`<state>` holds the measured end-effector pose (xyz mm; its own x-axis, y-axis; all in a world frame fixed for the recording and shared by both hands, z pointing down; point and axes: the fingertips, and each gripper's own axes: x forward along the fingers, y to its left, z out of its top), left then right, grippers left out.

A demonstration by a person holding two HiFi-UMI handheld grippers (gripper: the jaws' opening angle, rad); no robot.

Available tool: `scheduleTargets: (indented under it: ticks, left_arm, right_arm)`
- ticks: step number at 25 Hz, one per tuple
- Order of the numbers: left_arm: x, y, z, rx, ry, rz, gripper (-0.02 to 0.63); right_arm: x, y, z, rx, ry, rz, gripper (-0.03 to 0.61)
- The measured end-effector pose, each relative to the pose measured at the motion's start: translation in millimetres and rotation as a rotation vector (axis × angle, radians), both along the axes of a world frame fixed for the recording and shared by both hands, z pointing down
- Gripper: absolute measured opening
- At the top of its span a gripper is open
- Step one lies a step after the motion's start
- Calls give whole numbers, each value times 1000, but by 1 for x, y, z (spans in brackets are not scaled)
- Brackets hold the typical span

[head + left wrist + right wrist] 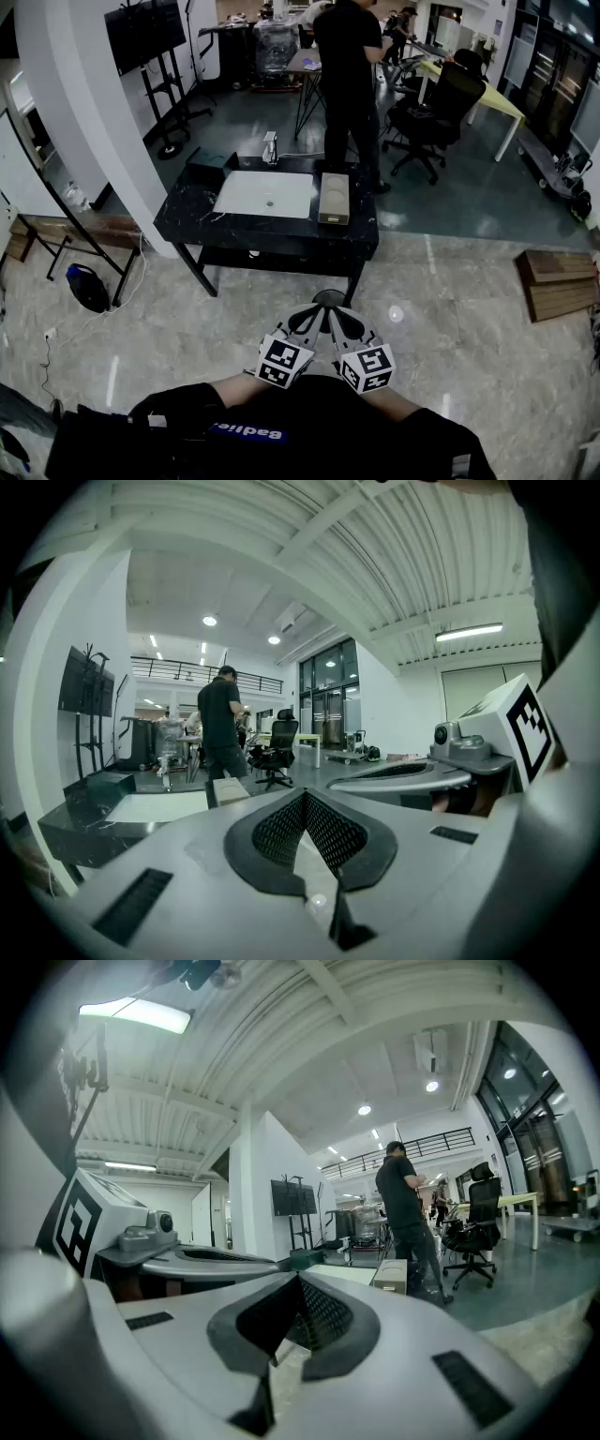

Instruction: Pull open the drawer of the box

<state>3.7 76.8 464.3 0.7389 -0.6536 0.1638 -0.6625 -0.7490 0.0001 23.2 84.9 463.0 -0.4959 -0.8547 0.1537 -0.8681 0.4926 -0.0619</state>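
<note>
Close against the person's body, the left gripper (307, 326) and the right gripper (345, 326) sit side by side, well apart from the black table (187, 220). The two gripper views show each pair of jaws pressed together with nothing between them. The beige box (334, 197) lies on the right part of the table, just beside a white basin (265, 194). Neither gripper touches it. A person in black (349, 84) stands behind the table.

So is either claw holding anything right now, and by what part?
Nothing is held. The left claw and right claw are both shut with nothing between the jaws. The box sits apart from both on the black table ahead.
</note>
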Motion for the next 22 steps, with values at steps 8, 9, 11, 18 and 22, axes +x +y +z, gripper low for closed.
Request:
scheduleTargets:
  ticks: [8,9,11,18,22]
  left_arm:
    - [0,0,2,-3,4,-2,-8]
    - [0,0,2,-4,5,-2,-8]
    - [1,1,3,-6,5,-1,-8]
    - [4,-1,2,-14,13,-2,-8]
    - [9,-3,3,-18,13,-16,-8]
  right_arm:
    - [0,-1,2,-4,-3,0,0]
    - [0,-1,2,-4,-4,1,0]
    - [1,0,3,-5,-3,1,0]
    - [5,0,-2,7,-53,-7,0]
    - [10,-2,-3,11,-69,-20,0]
